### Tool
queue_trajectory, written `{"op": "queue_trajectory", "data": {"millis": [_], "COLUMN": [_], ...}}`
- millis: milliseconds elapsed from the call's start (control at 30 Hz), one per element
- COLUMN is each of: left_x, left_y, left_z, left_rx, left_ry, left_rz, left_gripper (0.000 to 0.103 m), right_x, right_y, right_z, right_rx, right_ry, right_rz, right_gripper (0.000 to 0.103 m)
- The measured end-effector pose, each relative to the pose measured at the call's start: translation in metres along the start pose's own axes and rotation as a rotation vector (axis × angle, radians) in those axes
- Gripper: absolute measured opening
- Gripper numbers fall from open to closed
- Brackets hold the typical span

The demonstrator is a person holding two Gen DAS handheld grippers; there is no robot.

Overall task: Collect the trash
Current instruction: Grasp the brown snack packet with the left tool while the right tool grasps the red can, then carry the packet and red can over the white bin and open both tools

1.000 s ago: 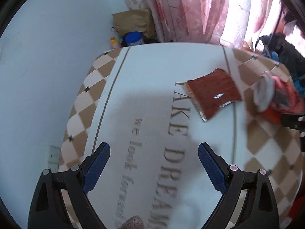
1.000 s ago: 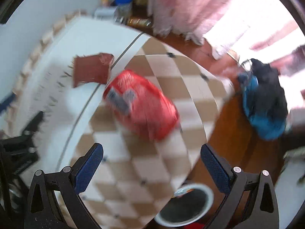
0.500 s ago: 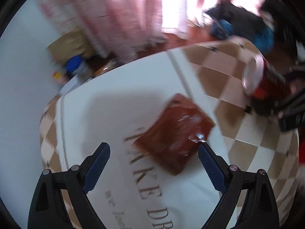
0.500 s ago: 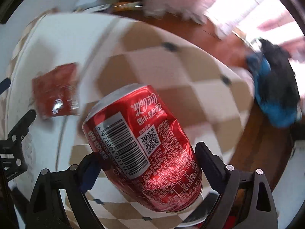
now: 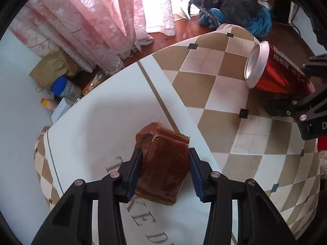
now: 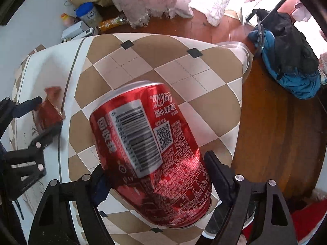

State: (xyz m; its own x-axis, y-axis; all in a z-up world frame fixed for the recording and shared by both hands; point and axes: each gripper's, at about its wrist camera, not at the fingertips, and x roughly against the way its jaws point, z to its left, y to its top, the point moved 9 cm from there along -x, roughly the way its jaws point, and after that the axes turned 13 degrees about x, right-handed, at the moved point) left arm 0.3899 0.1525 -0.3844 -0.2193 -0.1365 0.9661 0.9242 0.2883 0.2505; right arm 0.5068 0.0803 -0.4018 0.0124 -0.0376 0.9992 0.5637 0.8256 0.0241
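A brown snack wrapper (image 5: pixel 163 163) lies on the white middle of the round table; my left gripper (image 5: pixel 165 161) has closed its two fingers against the wrapper's sides. The wrapper and the left gripper's fingers (image 6: pixel 44 132) also show at the left of the right wrist view, with the wrapper (image 6: pixel 50 110) between them. A red Coca-Cola can (image 6: pixel 151 153) is clamped between the fingers of my right gripper (image 6: pixel 157 175), tilted, just above the checked part of the tablecloth. The can (image 5: pixel 273 71) shows at the right of the left wrist view.
The round table (image 6: pixel 184 65) has a brown-and-cream checked cloth with a white lettered centre. On the wooden floor beyond lie a blue-and-black bag (image 6: pixel 290 57), a paper bag (image 5: pixel 53 67), a blue-lidded jar (image 5: pixel 65 87) and pink curtains (image 5: pixel 102 20).
My left gripper moved forward over the wrapper and closed on it. My right gripper closed in on the can and now holds it.
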Motion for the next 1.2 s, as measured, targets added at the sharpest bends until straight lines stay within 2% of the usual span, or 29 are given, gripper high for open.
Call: {"op": "queue_trajectory", "data": {"millis": [200,400,567,700,900,1033,1200], "left_x": [0.024,0.074,0.119,0.160,0.213,0.242,0.256], "left_y": [-0.020,-0.059,-0.081,-0.096,-0.102,-0.097,-0.086], "left_z": [0.016,0.022,0.017,0.002,-0.041,-0.092,-0.177], "left_rx": [0.199,0.406,0.466,0.465,0.439,0.389,0.296], "left_ry": [-0.007,-0.016,0.001,0.022,-0.015,-0.075,-0.181], "left_rz": [-0.039,-0.089,-0.164,-0.226,-0.305,-0.344,-0.348], "left_gripper": [0.041,0.041,0.041,0.041,0.041,0.041,0.041], "right_x": [0.005,0.029,0.059,0.083,0.137,0.176,0.214], "right_y": [-0.016,-0.049,-0.087,-0.117,-0.169,-0.208,-0.272], "right_z": [0.007,0.027,0.048,0.057,0.048,0.018,-0.050], "right_rx": [-0.027,-0.111,-0.206,-0.267,-0.340,-0.391,-0.485], "right_ry": [0.030,0.129,0.227,0.292,0.352,0.345,0.303], "right_rz": [-0.063,-0.170,-0.274,-0.342,-0.457,-0.542,-0.616], "right_gripper": [0.079,0.077,0.077,0.077,0.077,0.077,0.077]}}
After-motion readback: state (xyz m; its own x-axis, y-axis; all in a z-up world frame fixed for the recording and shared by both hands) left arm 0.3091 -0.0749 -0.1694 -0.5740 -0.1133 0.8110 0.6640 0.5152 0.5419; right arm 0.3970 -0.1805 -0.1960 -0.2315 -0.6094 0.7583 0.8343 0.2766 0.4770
